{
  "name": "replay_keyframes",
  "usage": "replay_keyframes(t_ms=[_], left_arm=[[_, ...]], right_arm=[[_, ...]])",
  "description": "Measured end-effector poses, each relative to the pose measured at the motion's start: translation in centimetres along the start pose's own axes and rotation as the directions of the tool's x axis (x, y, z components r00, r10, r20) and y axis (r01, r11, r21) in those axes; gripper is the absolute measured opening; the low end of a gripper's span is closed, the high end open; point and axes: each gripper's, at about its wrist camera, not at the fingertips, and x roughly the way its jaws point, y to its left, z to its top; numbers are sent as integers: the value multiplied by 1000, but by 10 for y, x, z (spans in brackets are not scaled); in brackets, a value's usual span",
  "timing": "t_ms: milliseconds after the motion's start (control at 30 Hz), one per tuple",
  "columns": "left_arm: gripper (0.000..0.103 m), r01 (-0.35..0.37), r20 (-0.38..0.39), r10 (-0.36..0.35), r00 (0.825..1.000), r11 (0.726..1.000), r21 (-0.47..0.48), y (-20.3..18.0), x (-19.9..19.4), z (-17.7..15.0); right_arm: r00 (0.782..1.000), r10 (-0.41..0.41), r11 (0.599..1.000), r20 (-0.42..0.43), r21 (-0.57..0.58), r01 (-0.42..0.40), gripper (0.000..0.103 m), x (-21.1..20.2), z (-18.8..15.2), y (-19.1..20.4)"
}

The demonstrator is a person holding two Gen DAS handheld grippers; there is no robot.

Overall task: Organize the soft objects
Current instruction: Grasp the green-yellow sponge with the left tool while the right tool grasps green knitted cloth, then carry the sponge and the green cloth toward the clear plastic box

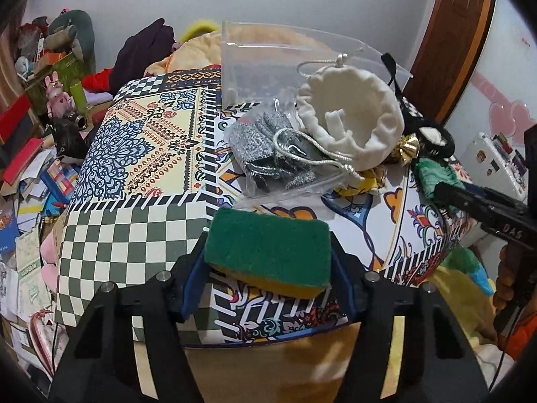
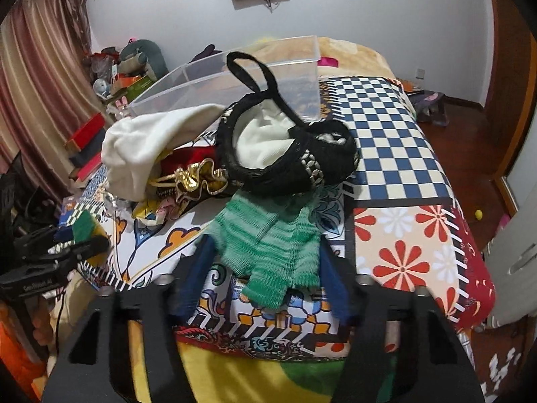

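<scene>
My left gripper (image 1: 268,255) is shut on a green and yellow sponge (image 1: 268,252), held just above the patterned cloth at the table's near edge. My right gripper (image 2: 265,265) has its fingers around a green knitted cloth (image 2: 268,238) that lies on the cloth; the fingers stand at its sides, closing on it. Behind lie a white drawstring pouch (image 1: 352,117), a black woven bag (image 2: 292,154), a gold-trimmed pouch (image 2: 198,178) and a clear packet of grey pouches (image 1: 275,147). A clear plastic box (image 1: 268,67) stands at the back.
The patterned tablecloth (image 1: 134,154) covers a table in front of a bed. Cluttered books and toys (image 1: 33,154) lie on the left. A door (image 1: 449,43) is at the right. The right gripper also shows in the left wrist view (image 1: 483,205).
</scene>
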Motion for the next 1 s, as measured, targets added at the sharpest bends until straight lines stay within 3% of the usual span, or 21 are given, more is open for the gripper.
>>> replay_keyframes(t_ms=[133, 333, 567, 767, 1000], left_arm=[[62, 4, 22, -4, 1000, 1000, -8, 3, -4, 5], [62, 20, 93, -20, 995, 1000, 0, -2, -23, 21], [62, 33, 211, -38, 977, 999, 26, -11, -53, 48], [62, 42, 310, -53, 949, 998, 40, -17, -74, 75], [62, 56, 363, -62, 930, 998, 27, -15, -77, 106]], right_arm=[[999, -3, 1000, 35, -30, 4, 32, -11, 3, 6], [995, 15, 998, 99, -67, -8, 23, -29, 13, 17], [981, 41, 995, 192, -101, -22, 20, -47, 27, 26], [958, 69, 991, 277, -130, -34, 20, -64, 45, 36], [934, 100, 987, 342, -156, -49, 20, -69, 65, 45]])
